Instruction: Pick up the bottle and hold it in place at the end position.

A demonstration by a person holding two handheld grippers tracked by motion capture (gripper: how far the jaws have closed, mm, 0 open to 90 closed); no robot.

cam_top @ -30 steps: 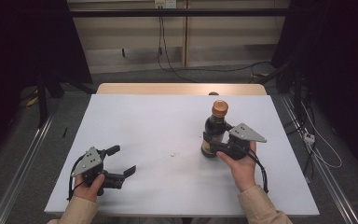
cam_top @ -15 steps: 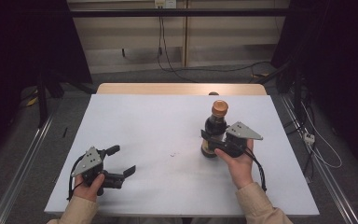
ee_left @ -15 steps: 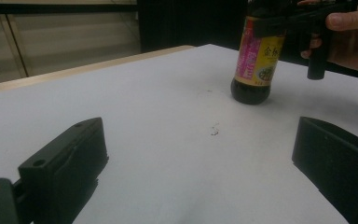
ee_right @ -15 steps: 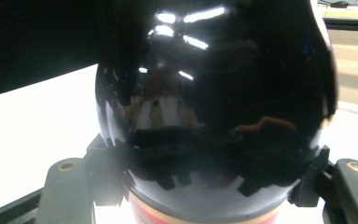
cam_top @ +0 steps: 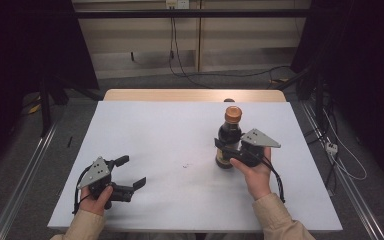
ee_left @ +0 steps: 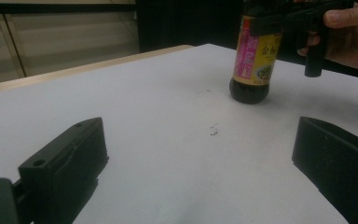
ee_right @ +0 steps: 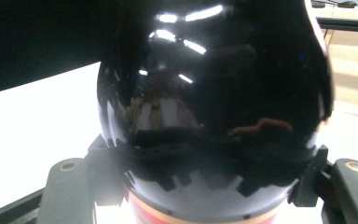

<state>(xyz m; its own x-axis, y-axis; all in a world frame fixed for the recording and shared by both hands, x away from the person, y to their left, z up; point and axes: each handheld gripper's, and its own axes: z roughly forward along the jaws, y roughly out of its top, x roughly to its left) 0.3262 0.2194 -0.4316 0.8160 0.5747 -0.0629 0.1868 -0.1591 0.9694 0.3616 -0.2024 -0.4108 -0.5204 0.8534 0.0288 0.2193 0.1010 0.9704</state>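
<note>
A dark sauce bottle (cam_top: pixel 228 136) with an orange cap stands upright on the white table (cam_top: pixel 180 130), right of centre. My right gripper (cam_top: pixel 223 151) is shut on its lower body from the right, with a hand behind it. In the right gripper view the glossy black bottle (ee_right: pixel 214 93) sits between both jaws of my right gripper (ee_right: pixel 209 186). My left gripper (cam_top: pixel 131 171) rests open near the front left corner, nothing between its jaws. The left gripper view looks between the wide-apart jaws of my left gripper (ee_left: pixel 200 172) at the labelled bottle (ee_left: pixel 254 60) and the right gripper (ee_left: pixel 289 21).
A small dark smudge (cam_top: pixel 186 165) marks the table's middle. A wooden strip (cam_top: pixel 195 95) runs along the far edge, with a small dark object (cam_top: pixel 228 100) on it. Cables (cam_top: pixel 215 75) lie on the floor beyond, and metal rails (cam_top: pixel 25 165) flank the table.
</note>
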